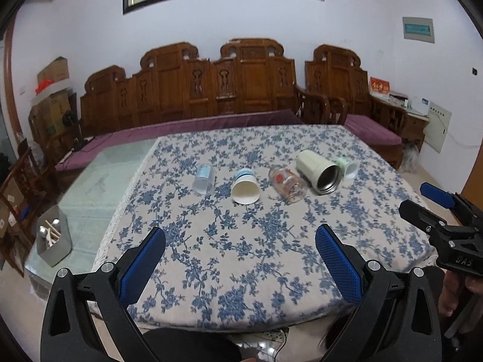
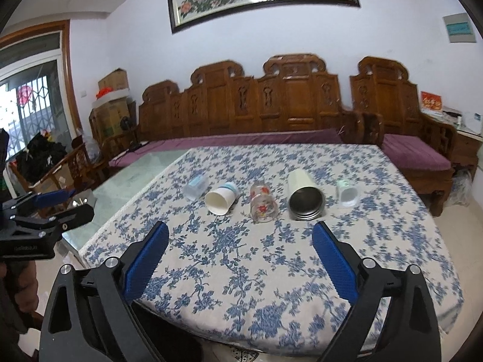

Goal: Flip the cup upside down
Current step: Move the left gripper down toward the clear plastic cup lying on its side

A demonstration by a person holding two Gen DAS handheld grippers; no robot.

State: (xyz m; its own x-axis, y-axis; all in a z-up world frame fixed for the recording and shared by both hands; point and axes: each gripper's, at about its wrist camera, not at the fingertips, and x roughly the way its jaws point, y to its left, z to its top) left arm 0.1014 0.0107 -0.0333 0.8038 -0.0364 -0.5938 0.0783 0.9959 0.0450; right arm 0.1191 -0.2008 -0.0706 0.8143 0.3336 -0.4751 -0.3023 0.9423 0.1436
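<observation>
Several cups lie on their sides in a row on the floral tablecloth [image 1: 241, 256]: a clear plastic cup [image 1: 204, 179] [image 2: 195, 186], a white paper cup [image 1: 245, 188] [image 2: 221, 199], a printed glass [image 1: 286, 183] [image 2: 263, 202], a cream steel tumbler [image 1: 318, 171] [image 2: 305, 195] and a small green-white cup [image 1: 347, 166] [image 2: 347, 193]. Their mouths face me. My left gripper [image 1: 240, 235] is open and empty, short of the row. My right gripper [image 2: 240, 232] is open and empty, also short of the row, and shows at the right edge of the left wrist view [image 1: 434, 208].
A metal box with utensils [image 1: 53, 235] stands on the bare glass tabletop [image 1: 99, 187] left of the cloth. A carved wooden sofa [image 1: 211, 90] with purple cushions runs behind the table. Cardboard boxes [image 1: 51, 102] are stacked at the far left.
</observation>
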